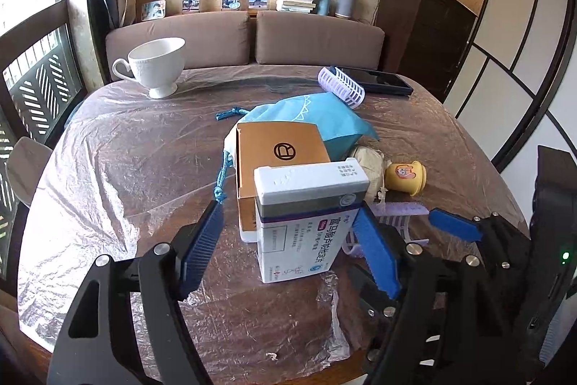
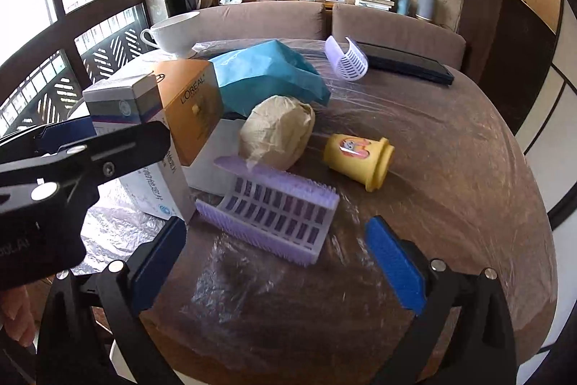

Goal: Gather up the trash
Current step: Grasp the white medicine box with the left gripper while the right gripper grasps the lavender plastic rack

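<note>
The left tongs (image 1: 288, 233) are straddling the upright box (image 1: 306, 219), still unclamped (right tongs (image 2: 277, 262) gaping nearby).

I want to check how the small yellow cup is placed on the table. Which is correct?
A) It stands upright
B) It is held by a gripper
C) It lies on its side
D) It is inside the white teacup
C: the yellow cup lies tipped on its side on the plastic-covered table, right of the crumpled paper ball, with no gripper touching it.
</note>
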`<action>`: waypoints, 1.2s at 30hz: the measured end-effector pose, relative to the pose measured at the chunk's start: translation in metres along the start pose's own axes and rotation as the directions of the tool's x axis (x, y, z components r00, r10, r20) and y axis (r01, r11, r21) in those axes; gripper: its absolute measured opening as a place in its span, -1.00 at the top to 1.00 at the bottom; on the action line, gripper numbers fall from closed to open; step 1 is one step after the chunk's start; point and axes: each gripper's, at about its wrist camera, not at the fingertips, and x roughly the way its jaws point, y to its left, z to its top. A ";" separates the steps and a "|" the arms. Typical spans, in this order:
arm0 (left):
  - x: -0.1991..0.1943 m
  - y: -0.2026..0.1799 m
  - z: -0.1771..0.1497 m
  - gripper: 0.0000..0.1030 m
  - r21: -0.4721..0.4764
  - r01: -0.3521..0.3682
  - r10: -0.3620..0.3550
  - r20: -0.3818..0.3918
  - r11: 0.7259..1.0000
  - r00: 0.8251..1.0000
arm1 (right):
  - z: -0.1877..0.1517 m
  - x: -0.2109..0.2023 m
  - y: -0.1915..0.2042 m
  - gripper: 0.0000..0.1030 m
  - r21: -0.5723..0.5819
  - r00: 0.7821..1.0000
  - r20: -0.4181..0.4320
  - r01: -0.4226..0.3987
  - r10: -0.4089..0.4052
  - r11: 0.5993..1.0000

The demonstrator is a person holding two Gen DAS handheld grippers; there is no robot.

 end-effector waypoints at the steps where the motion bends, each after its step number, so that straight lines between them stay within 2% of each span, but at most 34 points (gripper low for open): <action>1: 0.000 0.000 0.000 -0.27 -0.003 0.003 -0.003 -0.001 1.000 1.000 | 0.001 0.002 -0.001 -0.89 -0.006 1.000 -0.003 -0.005 0.005 1.000; 2: 0.001 -0.002 -0.001 -0.16 -0.002 0.005 -0.005 -0.008 1.000 1.000 | 0.002 0.004 -0.001 -0.86 -0.008 1.000 -0.005 -0.008 0.008 1.000; 4: 0.003 -0.003 0.000 -0.16 0.006 0.006 -0.006 -0.016 1.000 1.000 | 0.005 0.007 -0.004 -0.76 -0.003 1.000 -0.012 -0.024 0.024 1.000; 6: 0.004 -0.004 -0.002 -0.07 0.013 0.001 -0.001 -0.022 1.000 1.000 | 0.007 0.010 -0.006 -0.73 0.007 0.999 -0.019 -0.046 0.046 0.999; 10: 0.003 -0.004 -0.002 -0.06 0.007 0.000 0.000 -0.019 1.000 1.000 | 0.006 0.014 -0.005 -0.51 -0.009 0.998 -0.029 -0.063 0.063 0.998; 21: -0.021 0.012 -0.007 -0.06 -0.049 -0.012 0.013 0.019 0.999 1.000 | 0.007 -0.005 -0.014 -0.50 0.017 0.995 -0.007 -0.097 0.097 0.995; 36: -0.027 0.013 -0.016 -0.06 -0.055 -0.010 0.011 0.010 0.998 1.000 | -0.001 -0.027 -0.020 -0.50 0.064 0.993 -0.003 -0.118 0.118 0.991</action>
